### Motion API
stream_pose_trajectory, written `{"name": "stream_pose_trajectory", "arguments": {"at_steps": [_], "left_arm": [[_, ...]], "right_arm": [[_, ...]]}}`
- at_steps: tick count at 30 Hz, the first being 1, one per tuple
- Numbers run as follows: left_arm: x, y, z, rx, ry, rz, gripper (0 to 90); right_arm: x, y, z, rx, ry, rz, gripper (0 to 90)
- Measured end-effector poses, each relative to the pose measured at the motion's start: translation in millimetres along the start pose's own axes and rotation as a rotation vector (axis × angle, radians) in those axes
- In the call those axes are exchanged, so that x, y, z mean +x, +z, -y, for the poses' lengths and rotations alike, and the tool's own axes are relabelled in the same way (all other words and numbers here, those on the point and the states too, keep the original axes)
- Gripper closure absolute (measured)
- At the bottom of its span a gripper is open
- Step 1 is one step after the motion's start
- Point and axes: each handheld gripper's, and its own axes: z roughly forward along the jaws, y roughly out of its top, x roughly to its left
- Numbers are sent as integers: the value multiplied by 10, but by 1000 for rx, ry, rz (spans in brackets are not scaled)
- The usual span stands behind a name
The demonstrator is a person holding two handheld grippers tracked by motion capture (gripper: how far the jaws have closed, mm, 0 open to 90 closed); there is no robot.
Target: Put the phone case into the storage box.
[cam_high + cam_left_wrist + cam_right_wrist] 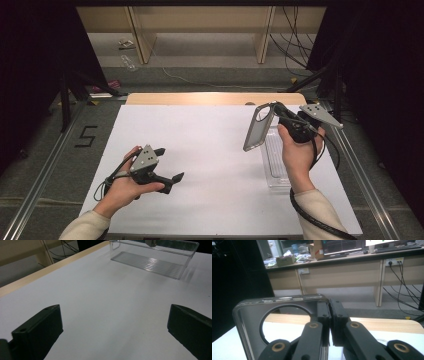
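I am holding a phone case (258, 127) up in the air, just above the left side of the clear tray (276, 176). My right claw (276, 108) is pressed together on the case's top edge, next to the big round camera hole, so I think I pinch it there because the thin rim is easy to squeeze and the rest hangs free. In the right gripper view the case (249, 322) sits at the left of the shut jaws. The case is long from top to bottom, and it hangs almost straight up and down, with the camera end up and the far end pointing down toward the tray. It looks ready to go down into the tray. My left claw (170, 165) rests on the white table (210, 150), well apart from the tray, spread wide with nothing in it.
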Motion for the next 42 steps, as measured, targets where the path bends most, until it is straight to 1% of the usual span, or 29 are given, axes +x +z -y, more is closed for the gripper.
{"name": "stream_pose_trajectory", "arguments": {"at_steps": [6,9,19,42], "left_arm": [[2,0,1,0,-1,-1,0],[2,-1,0,0,0,-1,0],[4,-2,-1,-1,-2,-2,0],[11,-2,0,-1,-4,-2,0]], "right_arm": [[-37,-15,-18,-5,6,10,877],[-51,-30,-36,-15,-11,25,877],[-134,-69,-74,-29,6,46,877],[-280,-130,-125,-51,19,92,876]]}}
